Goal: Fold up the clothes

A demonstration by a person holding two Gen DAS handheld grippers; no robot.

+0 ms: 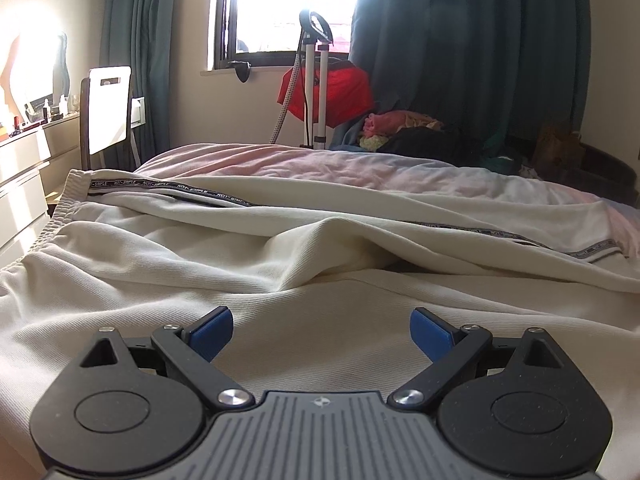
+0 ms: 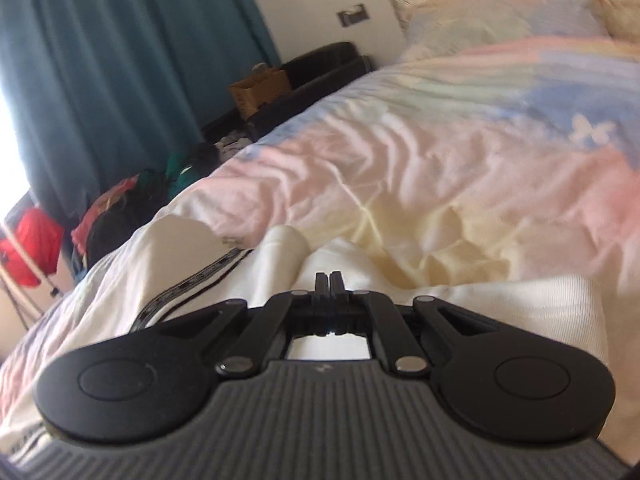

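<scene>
Cream cloth fills the near part of both views: a pair of cream trousers is spread across the bed, the elastic waistband at the left and a printed side stripe running away to the right. One layer is seen turned over another, so a long raised fold crosses the middle; whether this is a fold being made or only a loose lie cannot be settled.

The left gripper is held low over the flat front part of the trousers, its blue pads wide apart, and nothing is held between them. It seems to be placed there to press or to take the cloth just ahead.

The right gripper is seen with its fingers brought fully together. Cream cloth lies directly under and ahead of the tips, near the leg ends, but if an edge is pinched there cannot be told.

Beyond the trousers a pastel bedsheet is stretched, and dark curtains hang behind.
</scene>
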